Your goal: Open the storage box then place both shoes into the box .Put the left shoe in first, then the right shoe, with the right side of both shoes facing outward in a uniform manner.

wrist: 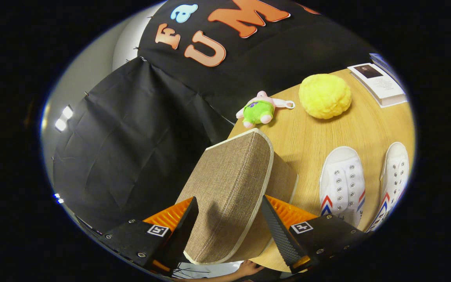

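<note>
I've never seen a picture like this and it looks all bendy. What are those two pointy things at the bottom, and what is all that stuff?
Those two pointy things are the fingers of a claw that a person carries in one hand. A small camera rides on the claw and looks forward along the fingers, and its lens bends the picture round. Between the fingers is the brown woven lid of a storage box, tilted up. I can't tell whether the fingers press it or just sit beside it. Beyond it is a wooden table. On it are two white shoes, a yellow fluffy ball, a small pink and green plush toy and a book. Someone's hand peeks out below the claw.
</note>
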Available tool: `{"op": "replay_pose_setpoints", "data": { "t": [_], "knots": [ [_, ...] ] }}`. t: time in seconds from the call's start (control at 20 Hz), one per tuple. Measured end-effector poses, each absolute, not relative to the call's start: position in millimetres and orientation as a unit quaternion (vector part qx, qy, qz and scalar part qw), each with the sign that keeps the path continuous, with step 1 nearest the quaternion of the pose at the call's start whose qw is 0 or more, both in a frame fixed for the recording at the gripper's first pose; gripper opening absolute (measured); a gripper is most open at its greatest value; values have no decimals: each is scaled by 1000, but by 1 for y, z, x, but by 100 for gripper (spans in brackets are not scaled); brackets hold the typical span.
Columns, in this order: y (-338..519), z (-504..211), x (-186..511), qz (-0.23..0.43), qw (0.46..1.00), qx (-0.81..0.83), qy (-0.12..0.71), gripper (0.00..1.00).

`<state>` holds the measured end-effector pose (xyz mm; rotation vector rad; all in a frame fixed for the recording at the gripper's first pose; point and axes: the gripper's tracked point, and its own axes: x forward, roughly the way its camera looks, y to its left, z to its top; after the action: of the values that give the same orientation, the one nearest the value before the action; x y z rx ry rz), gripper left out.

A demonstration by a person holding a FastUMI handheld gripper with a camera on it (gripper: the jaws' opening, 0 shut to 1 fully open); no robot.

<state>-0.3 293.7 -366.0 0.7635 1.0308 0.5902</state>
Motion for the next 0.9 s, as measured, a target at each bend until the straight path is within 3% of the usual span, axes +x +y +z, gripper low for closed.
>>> {"op": "replay_pose_setpoints", "data": {
  "t": [0.6,0.9],
  "knots": [
    [297,-365,7,283,707,461,455,94],
    [287,-350,11,289,706,483,430,74]
  ]
}}
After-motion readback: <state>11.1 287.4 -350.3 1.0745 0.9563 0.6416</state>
